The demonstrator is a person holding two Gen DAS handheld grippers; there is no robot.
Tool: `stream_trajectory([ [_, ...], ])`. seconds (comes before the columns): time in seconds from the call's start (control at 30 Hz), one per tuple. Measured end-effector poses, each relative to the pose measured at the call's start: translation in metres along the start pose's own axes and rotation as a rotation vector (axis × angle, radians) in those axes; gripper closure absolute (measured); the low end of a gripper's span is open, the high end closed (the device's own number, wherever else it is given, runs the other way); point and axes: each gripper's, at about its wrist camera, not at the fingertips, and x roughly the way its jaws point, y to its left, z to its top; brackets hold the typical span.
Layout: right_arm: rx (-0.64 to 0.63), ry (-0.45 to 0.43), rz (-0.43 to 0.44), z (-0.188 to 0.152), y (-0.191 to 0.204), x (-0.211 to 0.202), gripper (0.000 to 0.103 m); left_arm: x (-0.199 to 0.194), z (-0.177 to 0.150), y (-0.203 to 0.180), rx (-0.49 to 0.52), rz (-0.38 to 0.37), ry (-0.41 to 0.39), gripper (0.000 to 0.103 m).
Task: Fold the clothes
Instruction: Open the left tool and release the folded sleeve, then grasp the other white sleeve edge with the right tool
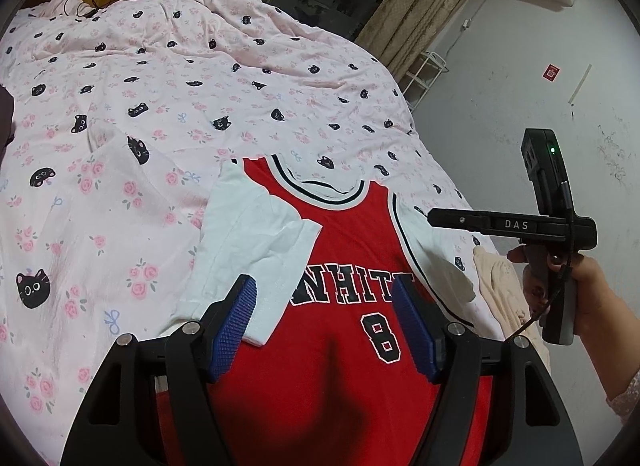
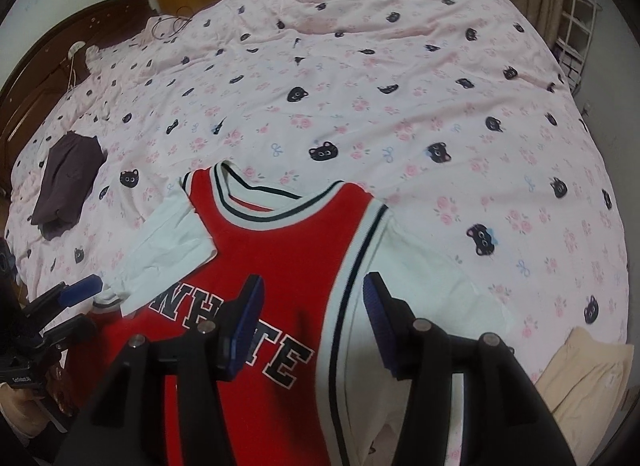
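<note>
A red jersey (image 1: pixel 352 234) with white sleeves, the letters "WHITE" and a number 8 lies face up on the bed. Its left sleeve (image 1: pixel 256 242) is folded inward over the chest. My left gripper (image 1: pixel 324 322) hovers open above the jersey's middle, blue pads wide apart, the left pad over the sleeve's cuff. The right gripper (image 1: pixel 436 217), held by a hand (image 1: pixel 592 290), reaches in from the right beside the other sleeve. In the right wrist view the right gripper (image 2: pixel 314 322) is open over the jersey (image 2: pixel 288 250), near its right sleeve (image 2: pixel 432 290). The left gripper's blue pad (image 2: pixel 80 290) shows at the left.
A pink cat-print duvet (image 2: pixel 360 105) covers the whole bed. A dark folded garment (image 2: pixel 66 181) lies at the far left, a beige garment (image 2: pixel 584 374) at the near right. A wooden headboard (image 2: pixel 40 65), a white rack (image 2: pixel 576 25) and curtains (image 1: pixel 416 9) border the bed.
</note>
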Motion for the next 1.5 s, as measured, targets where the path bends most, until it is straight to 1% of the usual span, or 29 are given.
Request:
stream_trajectory([
  [0.33, 0.087, 0.014, -0.05, -0.016, -0.034, -0.011, 0.05, 0.004, -0.003, 0.003, -0.014, 0.0, 0.017, 0.038],
  [0.5, 0.187, 0.015, -0.059, -0.027, -0.067, -0.017, 0.05, 0.008, -0.003, 0.005, -0.023, 0.001, 0.026, 0.038],
  [0.77, 0.382, 0.053, -0.008, -0.059, -0.118, -0.011, 0.05, 0.014, -0.006, 0.004, -0.024, -0.004, 0.046, 0.038],
  [0.97, 0.497, 0.101, 0.099, -0.091, -0.138, -0.001, 0.05, 0.02, -0.009, 0.001, -0.014, -0.008, 0.061, 0.038],
  [1.07, 0.516, 0.111, 0.132, -0.102, -0.137, 0.003, 0.05, 0.021, -0.01, -0.001, -0.011, -0.01, 0.067, 0.038],
  [1.17, 0.559, 0.101, 0.161, -0.111, -0.136, 0.002, 0.05, 0.022, -0.011, -0.003, -0.005, -0.012, 0.069, 0.038],
  [1.33, 0.69, 0.092, 0.265, -0.131, -0.139, 0.007, 0.05, 0.026, -0.013, -0.005, 0.008, -0.006, 0.076, 0.038],
  [1.5, 0.774, 0.063, 0.322, -0.138, -0.143, 0.012, 0.049, 0.028, -0.015, -0.004, 0.002, 0.001, 0.081, 0.038],
])
